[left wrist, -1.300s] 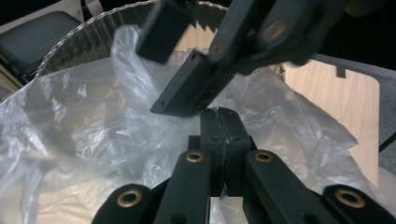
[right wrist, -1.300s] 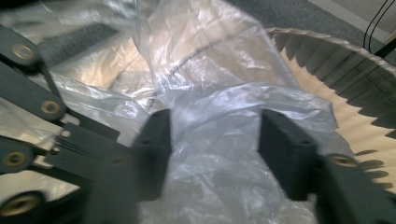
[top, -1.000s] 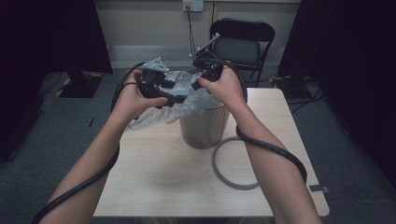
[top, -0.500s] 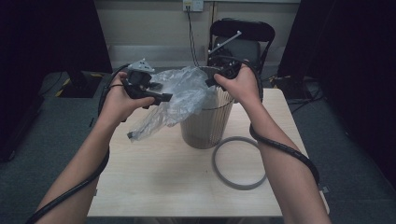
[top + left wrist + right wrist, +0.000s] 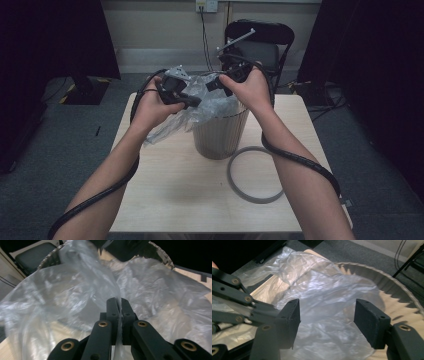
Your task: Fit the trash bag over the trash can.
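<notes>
Left tool [image 5: 117, 315] clamped, right tool [image 5: 327, 322] agape

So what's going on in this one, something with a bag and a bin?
A person is fitting a clear plastic bag into a small ribbed bin on the table. The left gripper has just closed on a fold of the bag. The right gripper, over the bin's mouth, has just been opening, its pads off the plastic. Most of the bag lies bunched over the bin's left rim. A grey ring lies beside the bin.
</notes>
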### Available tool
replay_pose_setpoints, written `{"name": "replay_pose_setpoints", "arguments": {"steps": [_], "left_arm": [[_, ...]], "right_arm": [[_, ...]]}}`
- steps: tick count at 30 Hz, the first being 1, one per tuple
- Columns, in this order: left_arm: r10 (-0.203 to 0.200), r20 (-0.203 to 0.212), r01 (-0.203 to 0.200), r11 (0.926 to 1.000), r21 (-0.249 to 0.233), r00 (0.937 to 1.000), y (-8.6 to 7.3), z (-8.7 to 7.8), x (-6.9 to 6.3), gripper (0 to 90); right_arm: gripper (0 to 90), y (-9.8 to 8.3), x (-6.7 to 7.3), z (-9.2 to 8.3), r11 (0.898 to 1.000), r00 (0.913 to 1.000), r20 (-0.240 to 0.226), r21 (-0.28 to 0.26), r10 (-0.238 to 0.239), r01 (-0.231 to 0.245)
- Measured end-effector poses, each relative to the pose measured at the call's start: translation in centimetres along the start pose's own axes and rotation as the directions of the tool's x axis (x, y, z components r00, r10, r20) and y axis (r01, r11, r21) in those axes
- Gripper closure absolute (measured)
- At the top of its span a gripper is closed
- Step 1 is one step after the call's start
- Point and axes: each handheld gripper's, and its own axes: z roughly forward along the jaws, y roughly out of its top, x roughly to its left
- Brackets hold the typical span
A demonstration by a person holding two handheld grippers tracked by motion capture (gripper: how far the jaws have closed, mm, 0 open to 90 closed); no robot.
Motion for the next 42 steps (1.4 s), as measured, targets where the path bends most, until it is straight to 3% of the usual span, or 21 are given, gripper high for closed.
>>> {"name": "replay_pose_setpoints", "arguments": {"steps": [5, 10, 12, 13, 14, 16, 17, 20, 22, 28, 32, 33, 34, 35, 37, 38, 42], "left_arm": [[-0.018, 0.013, 0.019, 0.9993, -0.032, 0.9997, 0.1, 0.1, -0.3, 88.7], [-0.033, 0.015, 0.033, 0.9991, -0.025, 0.9993, -0.3, 0.2, -0.1, 86.2], [-0.05, 0.017, 0.051, 0.9976, -0.047, 0.9986, -0.5, 0.3, 0.0, 75.5], [-0.074, 0.01, 0.074, 0.9949, -0.068, 0.9972, -0.7, 0.3, 0.1, 75.5], [-0.084, -0.011, 0.083, 0.9938, -0.074, 0.9964, -0.8, 0.1, 0.3, 65.3], [-0.087, -0.014, 0.085, 0.9926, -0.086, 0.9961, -0.9, 0.0, 0.4, 61.9], [-0.113, -0.02, 0.111, 0.9886, -0.102, 0.9934, -0.8, -0.1, 0.5, 50.0], [-0.143, -0.021, 0.14, 0.9825, -0.123, 0.9894, -0.6, -0.7, 0.6, 36.7], [-0.149, -0.021, 0.145, 0.9811, -0.129, 0.9887, -0.4, -0.9, 0.6, 31.7], [-0.156, -0.035, 0.15, 0.9805, -0.127, 0.9872, 0.2, -1.8, 0.4, 30.9], [-0.131, -0.063, 0.124, 0.987, -0.103, 0.9894, -0.3, -1.3, 0.7, 26.3], [-0.126, -0.045, 0.122, 0.9878, -0.097, 0.9909, -0.5, -1.1, 0.8, 24.5], [-0.149, -0.011, 0.146, 0.9816, -0.123, 0.9888, -0.8, -0.8, 0.9, 24.0], [-0.143, 0.002, 0.142, 0.98, -0.14, 0.9897, -0.9, -0.7, 1.0, 23.8], [-0.137, -0.006, 0.134, 0.979, -0.154, 0.9906, -1.0, -0.9, 1.0, 23.0], [-0.109, -0.011, 0.106, 0.9823, -0.155, 0.994, -0.9, -0.9, 1.0, 22.4], [-0.08, -0.009, 0.078, 0.9859, -0.148, 0.9968, -0.6, -1.2, 0.7, 22.4]], "right_arm": [[41.5, 0.0, 0.7, 1.7, 0.998, 1.0, -0.005, 0.06, -0.004, 0.004], [64.1, -0.6, 1.3, 3.3, 0.995, 0.998, -0.062, 0.101, 0.011, -0.005], [66.6, -0.6, 1.4, 3.4, 0.995, 0.9979, -0.064, 0.103, 0.007, 0.0], [70.2, -0.6, 1.5, 3.5, 0.993, 0.9981, -0.062, 0.12, 0.0, 0.008], [75.7, -0.7, 1.5, 3.7, 0.988, 0.9975, -0.066, 0.15, -0.027, 0.037], [77.8, -0.8, 1.5, 3.8, 0.986, 0.997, -0.07, 0.158, -0.032, 0.043], [82.6, -0.9, 1.5, 3.9, 0.986, 0.9969, -0.068, 0.161, -0.04, 0.05], [86.9, -1.0, 1.6, 4.0, 0.986, 0.996, -0.076, 0.156, -0.047, 0.059], [88.0, -0.9, 1.7, 4.0, 0.986, 0.9954, -0.081, 0.153, -0.051, 0.063], [90.0, -0.7, 2.2, 4.0, 0.985, 0.994, -0.086, 0.152, -0.069, 0.081], [90.0, -0.6, 2.6, 3.9, 0.986, 0.9935, -0.087, 0.141, -0.074, 0.085], [90.0, -0.6, 2.6, 3.8, 0.989, 0.9941, -0.082, 0.127, -0.071, 0.081], [90.0, -0.6, 2.7, 3.7, 0.988, 0.9938, -0.085, 0.131, -0.072, 0.083], [90.0, -0.6, 2.8, 3.7, 0.986, 0.9933, -0.084, 0.142, -0.079, 0.091], [90.0, -0.7, 2.9, 3.8, 0.984, 0.9925, -0.077, 0.146, -0.095, 0.105], [90.0, -0.7, 2.9, 3.9, 0.983, 0.9922, -0.08, 0.148, -0.095, 0.107], [90.0, -0.7, 2.9, 4.0, 0.983, 0.9924, -0.08, 0.15, -0.093, 0.104]]}}
